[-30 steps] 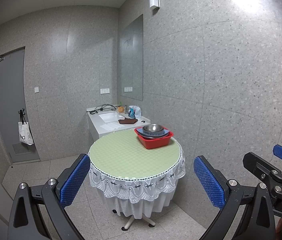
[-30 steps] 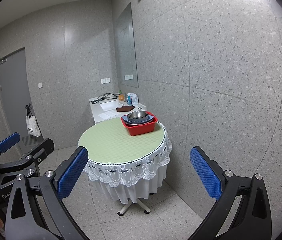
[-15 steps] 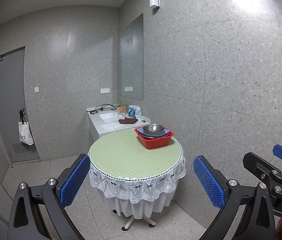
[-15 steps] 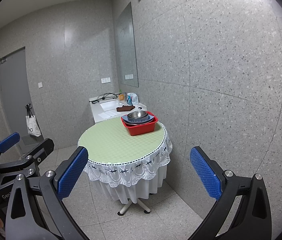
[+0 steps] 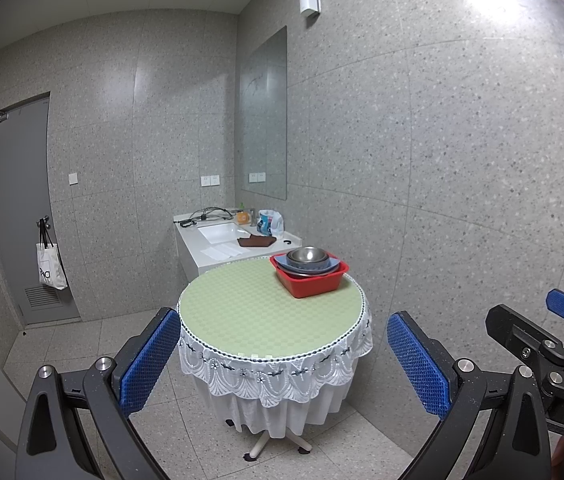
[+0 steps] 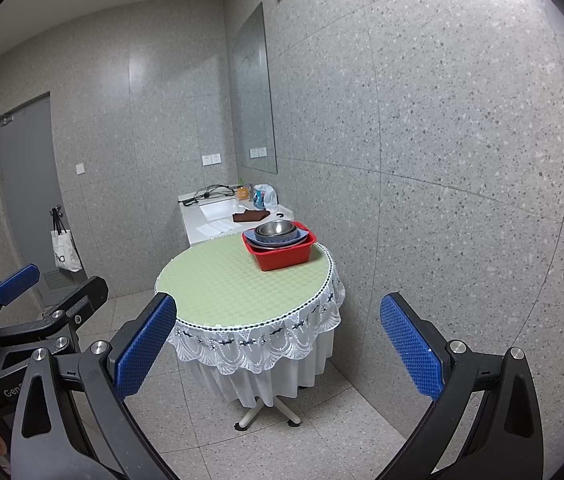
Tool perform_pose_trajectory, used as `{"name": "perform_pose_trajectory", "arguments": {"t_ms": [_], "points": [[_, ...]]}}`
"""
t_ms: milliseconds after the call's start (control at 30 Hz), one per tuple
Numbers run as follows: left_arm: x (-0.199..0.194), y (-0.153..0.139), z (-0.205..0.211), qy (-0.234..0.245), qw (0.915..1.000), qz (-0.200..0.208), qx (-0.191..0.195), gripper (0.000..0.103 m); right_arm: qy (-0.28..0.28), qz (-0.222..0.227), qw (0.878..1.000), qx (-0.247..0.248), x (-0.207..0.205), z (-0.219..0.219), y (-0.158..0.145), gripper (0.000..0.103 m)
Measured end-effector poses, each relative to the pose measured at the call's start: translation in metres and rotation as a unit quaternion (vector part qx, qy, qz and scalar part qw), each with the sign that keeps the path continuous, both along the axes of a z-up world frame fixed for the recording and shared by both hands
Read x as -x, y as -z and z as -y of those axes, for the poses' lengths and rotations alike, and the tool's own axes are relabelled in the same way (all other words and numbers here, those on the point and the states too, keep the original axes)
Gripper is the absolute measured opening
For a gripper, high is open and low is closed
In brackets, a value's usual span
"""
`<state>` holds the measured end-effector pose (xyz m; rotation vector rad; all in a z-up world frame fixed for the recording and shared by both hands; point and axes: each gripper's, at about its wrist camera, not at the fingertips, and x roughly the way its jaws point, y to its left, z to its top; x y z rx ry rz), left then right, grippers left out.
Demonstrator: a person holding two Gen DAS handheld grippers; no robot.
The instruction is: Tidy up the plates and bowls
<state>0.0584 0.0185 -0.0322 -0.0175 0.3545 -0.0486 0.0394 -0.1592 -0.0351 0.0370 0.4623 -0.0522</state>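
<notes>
A red basin (image 5: 314, 282) stands at the far right edge of a round table (image 5: 249, 312) with a pale green cloth. Inside it a metal bowl (image 5: 308, 256) sits on a stack of blue plates (image 5: 332, 265). The same basin (image 6: 286, 254), bowl (image 6: 275, 227) and table (image 6: 221, 280) show in the right wrist view. My left gripper (image 5: 284, 354) is open and empty, well short of the table. My right gripper (image 6: 277, 340) is open and empty, level with the left one.
A white sink counter (image 5: 221, 240) with cables, a brown cloth and bottles stands behind the table. A mirror (image 5: 265, 116) hangs on the right wall. A grey door (image 5: 17, 208) with a white bag (image 5: 49, 268) is at the left. The floor is tiled.
</notes>
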Motion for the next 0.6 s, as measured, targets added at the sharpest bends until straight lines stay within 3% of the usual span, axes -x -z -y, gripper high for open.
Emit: {"name": "perform_pose_trajectory", "arguments": {"t_ms": [600], "points": [[-0.0045, 0.0026, -0.0048, 0.001, 1.0, 0.0, -0.001, 0.102, 0.0, -0.002, 1.0, 0.002, -0.0066, -0.0029, 0.004, 0.103]]}}
